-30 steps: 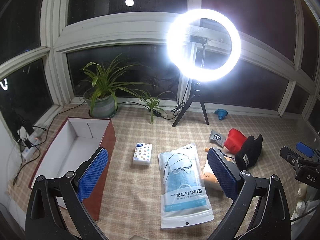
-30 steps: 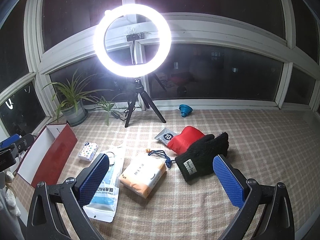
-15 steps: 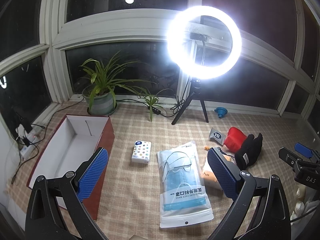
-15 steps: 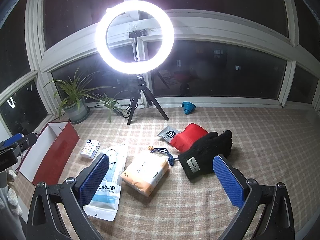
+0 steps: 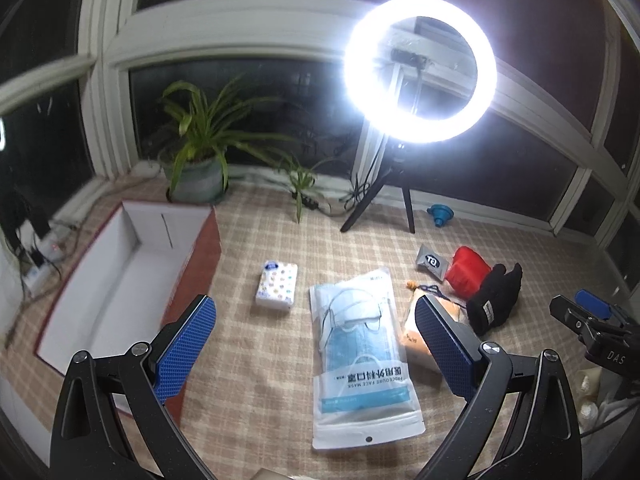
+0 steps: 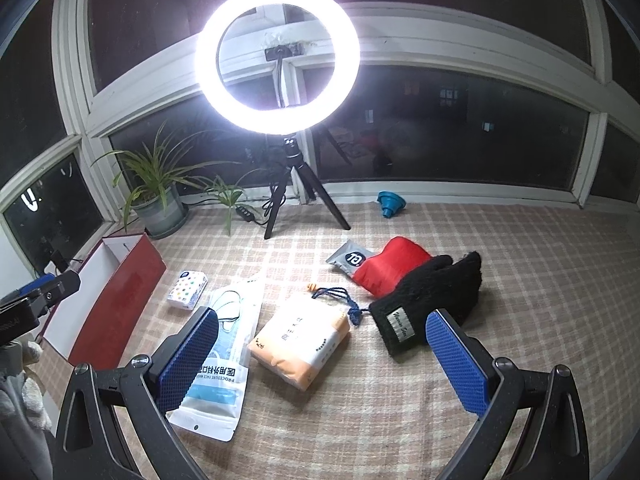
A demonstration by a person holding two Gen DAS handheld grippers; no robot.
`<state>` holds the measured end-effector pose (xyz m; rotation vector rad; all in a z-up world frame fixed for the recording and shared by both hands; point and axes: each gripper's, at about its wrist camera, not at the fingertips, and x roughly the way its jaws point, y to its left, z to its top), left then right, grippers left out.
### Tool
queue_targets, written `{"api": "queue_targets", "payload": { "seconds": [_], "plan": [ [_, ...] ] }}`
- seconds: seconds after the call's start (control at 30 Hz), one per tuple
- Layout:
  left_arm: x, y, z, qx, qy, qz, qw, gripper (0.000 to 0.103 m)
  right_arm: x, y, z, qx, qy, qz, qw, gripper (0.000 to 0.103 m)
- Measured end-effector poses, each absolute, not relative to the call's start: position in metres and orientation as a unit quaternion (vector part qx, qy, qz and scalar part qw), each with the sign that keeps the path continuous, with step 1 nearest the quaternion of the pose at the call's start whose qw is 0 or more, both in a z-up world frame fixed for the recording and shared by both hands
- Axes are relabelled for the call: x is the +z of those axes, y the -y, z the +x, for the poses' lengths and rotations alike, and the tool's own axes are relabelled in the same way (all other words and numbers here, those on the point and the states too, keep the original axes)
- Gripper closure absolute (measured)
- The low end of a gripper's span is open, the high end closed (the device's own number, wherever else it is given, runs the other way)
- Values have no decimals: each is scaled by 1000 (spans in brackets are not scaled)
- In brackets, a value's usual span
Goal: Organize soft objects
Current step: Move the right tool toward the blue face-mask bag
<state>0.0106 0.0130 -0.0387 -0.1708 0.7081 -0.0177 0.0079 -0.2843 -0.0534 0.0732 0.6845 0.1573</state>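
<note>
Soft items lie on a checked cloth. A face-mask bag (image 5: pixel 360 344) (image 6: pixel 224 344) lies in the middle. A small tissue pack (image 5: pixel 277 285) (image 6: pixel 187 285) lies left of it, an orange tissue pack (image 6: pixel 300 336) (image 5: pixel 416 332) right of it. Further right are a black glove (image 6: pixel 428 300) (image 5: pixel 494 300), a red pouch (image 6: pixel 390 266) (image 5: pixel 466 274) and a grey sachet (image 6: pixel 348 257) (image 5: pixel 430 258). An open red box (image 5: pixel 120 280) (image 6: pixel 108 292) stands at the left. My left gripper (image 5: pixel 316 352) is open above the mask bag. My right gripper (image 6: pixel 320 360) is open above the orange pack.
A ring light on a tripod (image 5: pixel 420 68) (image 6: pixel 278 64) stands at the back. A potted plant (image 5: pixel 200 152) (image 6: pixel 158 196) and cables sit by the windows. A blue funnel (image 5: pixel 439 216) (image 6: pixel 390 204) lies behind the items. A power strip (image 5: pixel 44 256) lies far left.
Both grippers have drifted slightly; the views tilt a little and the items sit a bit lower in frame. Nothing was grasped or moved.
</note>
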Motion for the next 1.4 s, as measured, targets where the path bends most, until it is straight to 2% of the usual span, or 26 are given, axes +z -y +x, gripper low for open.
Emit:
{"api": "queue_targets", "payload": {
  "seconds": [0.77, 1.07, 1.4],
  "plan": [
    [-104, -17, 9, -30, -425, -130, 895, 3, -117, 229, 119, 230, -463, 32, 855, 1],
    [-134, -16, -1, -19, -461, -167, 871, 5, -152, 201, 164, 273, -517, 22, 811, 8],
    [-155, 2, -6, -41, -489, -173, 854, 5, -181, 190, 194, 288, -559, 34, 776, 9]
  ]
}}
